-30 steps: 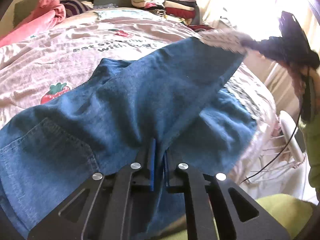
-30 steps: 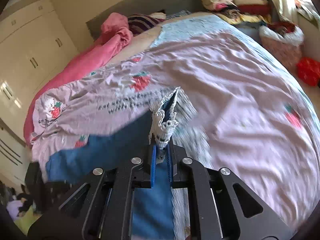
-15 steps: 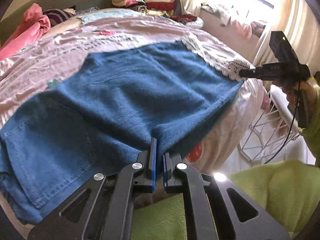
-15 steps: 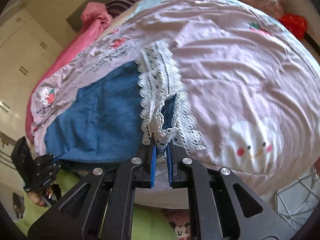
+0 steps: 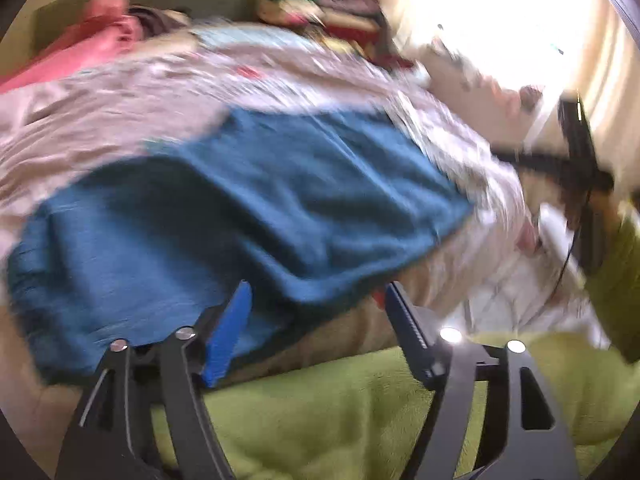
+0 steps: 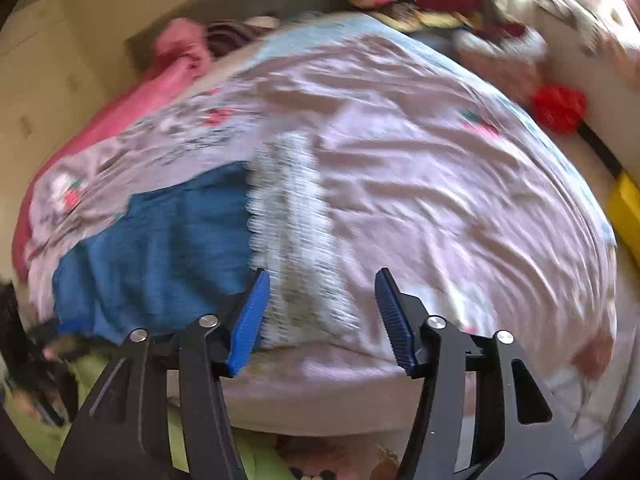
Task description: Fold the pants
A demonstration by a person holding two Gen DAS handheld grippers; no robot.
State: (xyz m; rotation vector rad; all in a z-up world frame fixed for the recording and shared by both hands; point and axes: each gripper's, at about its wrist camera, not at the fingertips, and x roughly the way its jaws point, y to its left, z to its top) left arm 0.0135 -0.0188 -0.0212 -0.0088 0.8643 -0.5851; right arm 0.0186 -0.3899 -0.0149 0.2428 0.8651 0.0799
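The blue denim pants [image 5: 224, 216] lie folded lengthwise along the near edge of the bed, their near side hanging a little over it. Their white lace hem [image 6: 296, 240] lies at the right end, in front of my right gripper. My left gripper [image 5: 316, 292] is open and empty just below the pants' near edge. My right gripper [image 6: 322, 280] is open and empty, its jaws wide on either side of the lace hem without holding it. The right gripper also shows at the right of the left wrist view [image 5: 576, 160]. Both views are motion-blurred.
The pink strawberry-print bedspread [image 6: 440, 168] covers the bed. A pink blanket [image 5: 92, 44] lies at the headboard and stacked folded clothes [image 5: 332, 4] at the far corner. A red bag [image 6: 558, 108] and a yellow object [image 6: 626, 208] sit beside the bed. Green clothing [image 5: 360, 408] is below the grippers.
Both grippers have opened and let go of the pants, which now lie on the bed. Both have pulled back a little toward the bed's near edge.
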